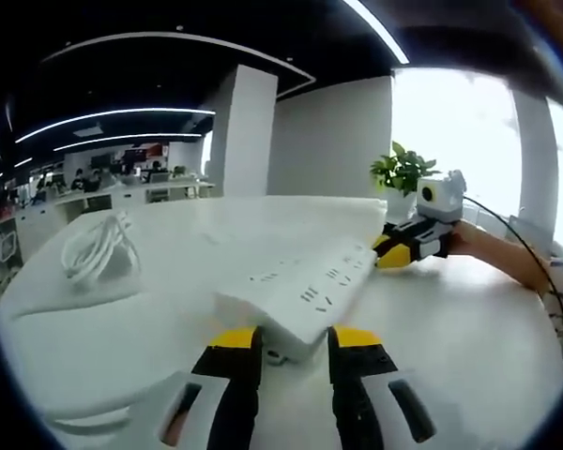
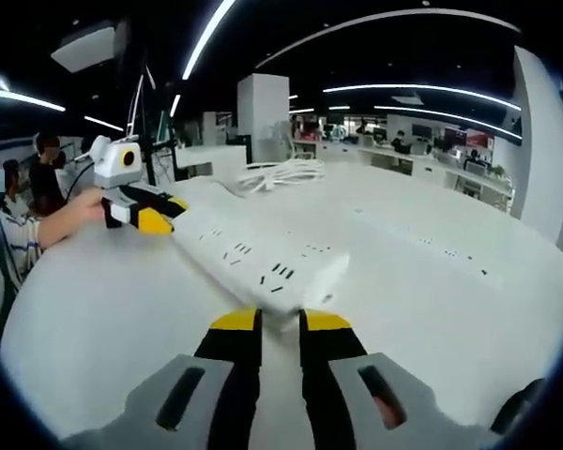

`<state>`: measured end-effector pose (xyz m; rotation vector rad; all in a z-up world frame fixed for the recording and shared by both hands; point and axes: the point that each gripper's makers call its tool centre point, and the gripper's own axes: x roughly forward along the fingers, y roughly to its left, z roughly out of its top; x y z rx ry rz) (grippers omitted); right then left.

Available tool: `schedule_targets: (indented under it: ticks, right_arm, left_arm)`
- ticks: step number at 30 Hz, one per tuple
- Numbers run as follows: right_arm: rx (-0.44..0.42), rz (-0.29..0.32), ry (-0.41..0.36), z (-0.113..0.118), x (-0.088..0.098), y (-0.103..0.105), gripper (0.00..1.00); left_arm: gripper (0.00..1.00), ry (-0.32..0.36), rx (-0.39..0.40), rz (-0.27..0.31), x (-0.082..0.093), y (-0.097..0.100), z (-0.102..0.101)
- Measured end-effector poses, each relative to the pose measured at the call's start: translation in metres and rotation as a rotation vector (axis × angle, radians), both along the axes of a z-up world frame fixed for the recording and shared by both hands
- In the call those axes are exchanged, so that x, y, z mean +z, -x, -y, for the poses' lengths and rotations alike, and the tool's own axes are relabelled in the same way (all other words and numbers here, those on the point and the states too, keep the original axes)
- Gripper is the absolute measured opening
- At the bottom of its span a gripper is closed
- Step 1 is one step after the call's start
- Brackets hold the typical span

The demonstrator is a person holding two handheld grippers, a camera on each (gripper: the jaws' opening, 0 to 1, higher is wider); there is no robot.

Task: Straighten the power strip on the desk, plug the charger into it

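White and long, the power strip (image 1: pixel 305 291) lies flat on the white table (image 1: pixel 450 347), between the two grippers. In the left gripper view the left gripper (image 1: pixel 296 339) stands at the near end of the power strip, its yellow-tipped jaws on both sides of that end with a gap between them; whether they press on the strip I cannot tell. At the far end of the power strip the right gripper (image 1: pixel 387 251) meets it, held by a hand (image 1: pixel 469 242). In the right gripper view the right gripper's jaws are only a little apart and stop just short of the near end of the power strip, not touching it.

Beyond the power strip, a coil of white cable (image 1: pixel 98 246) lies on the table, well apart from the strip. Behind the far end of the power strip, at the table edge, stands a green plant (image 1: pixel 402 169) in a white pot.
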<state>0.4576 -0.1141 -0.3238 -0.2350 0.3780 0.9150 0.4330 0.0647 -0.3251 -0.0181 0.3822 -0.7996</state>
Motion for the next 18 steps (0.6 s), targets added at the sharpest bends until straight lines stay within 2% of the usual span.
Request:
schedule_targets:
  ticks: [12, 18]
  right_arm:
    - [-0.022, -0.002, -0.014, 0.002, 0.000, 0.014, 0.15]
    - [-0.044, -0.010, -0.052, 0.003, 0.001, 0.021, 0.15]
  left_arm:
    - [0.28, -0.011, -0.018, 0.002, 0.000, 0.006, 0.001]
    - [0.28, -0.071, -0.022, 0.041, -0.001, 0.010, 0.004]
